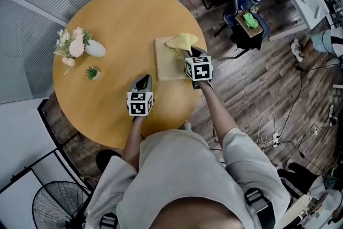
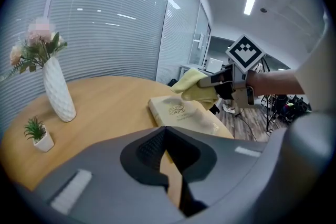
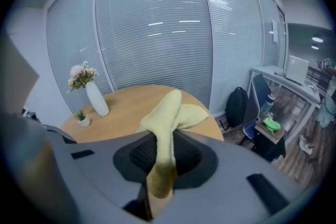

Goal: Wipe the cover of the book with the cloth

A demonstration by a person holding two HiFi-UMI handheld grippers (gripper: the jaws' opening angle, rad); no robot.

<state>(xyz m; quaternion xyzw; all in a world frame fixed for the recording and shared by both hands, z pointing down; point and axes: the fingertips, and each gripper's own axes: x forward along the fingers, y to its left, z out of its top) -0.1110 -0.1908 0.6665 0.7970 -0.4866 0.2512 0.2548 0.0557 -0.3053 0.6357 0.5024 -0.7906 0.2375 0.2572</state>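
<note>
Right tongs pinch a fold of the yellow cloth, which drapes onto the far corner of the tan book. The book lies flat near the right edge of the round tabletop. Left tongs hover beside the book, nearly closed and empty. Nothing steadies the book, so a firm wipe could slide it toward the edge.

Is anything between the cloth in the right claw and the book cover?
Nothing visible. The right claw, shut on the cloth, holds it over the far end of the book, and the rest of the cover lies bare. The vase and plant stand well off to the left.
</note>
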